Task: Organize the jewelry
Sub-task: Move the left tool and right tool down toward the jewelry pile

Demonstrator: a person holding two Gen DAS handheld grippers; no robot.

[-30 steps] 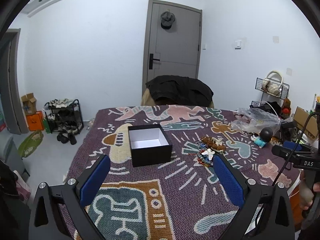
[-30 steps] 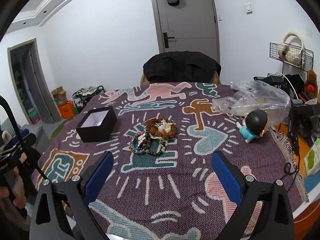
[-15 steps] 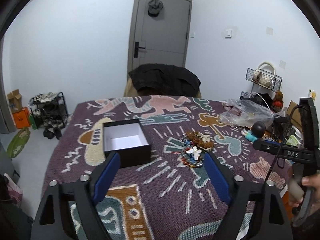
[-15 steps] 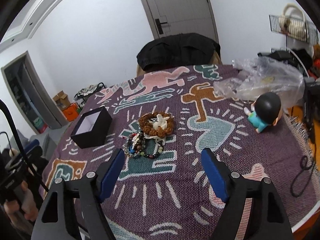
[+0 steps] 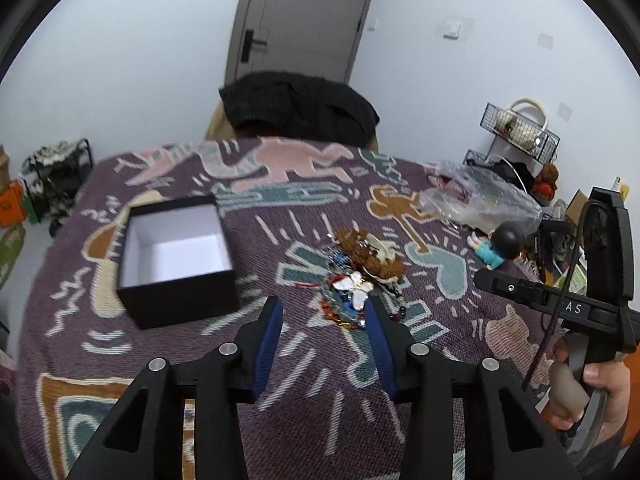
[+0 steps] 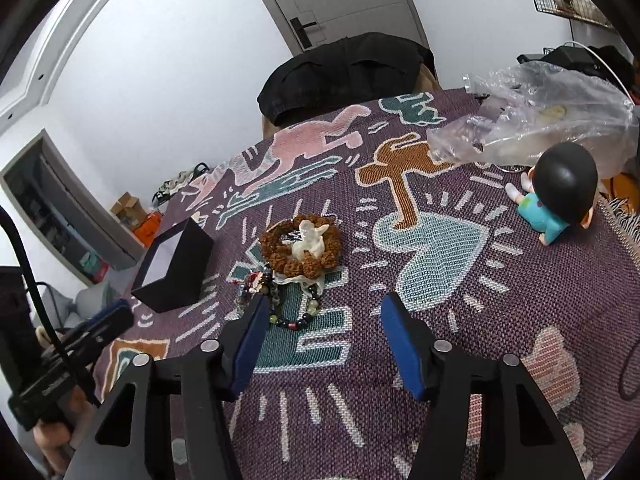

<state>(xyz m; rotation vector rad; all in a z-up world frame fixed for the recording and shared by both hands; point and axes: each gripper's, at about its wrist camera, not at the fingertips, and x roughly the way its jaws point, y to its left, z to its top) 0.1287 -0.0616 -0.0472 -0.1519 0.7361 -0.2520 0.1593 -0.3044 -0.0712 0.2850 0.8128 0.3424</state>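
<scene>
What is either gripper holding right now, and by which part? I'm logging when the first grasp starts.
Nothing. The left gripper and right gripper are both open and empty above the jewelry pile.

The patterned blanket (image 5: 304, 364) carries a black box (image 5: 176, 264), jewelry pile (image 5: 360, 276), figurine (image 6: 556, 200) and seemingly a plastic bag (image 6: 532, 120).

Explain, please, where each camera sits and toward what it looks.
Left wrist: sits on the left tool, looks forward at the black box and jewelry pile; the person's right hand shows.
Right wrist: sits on the right tool, looks at the brown bead bracelet and doll.
Both views share the box, jewelry, doll and plastic bag.
</scene>
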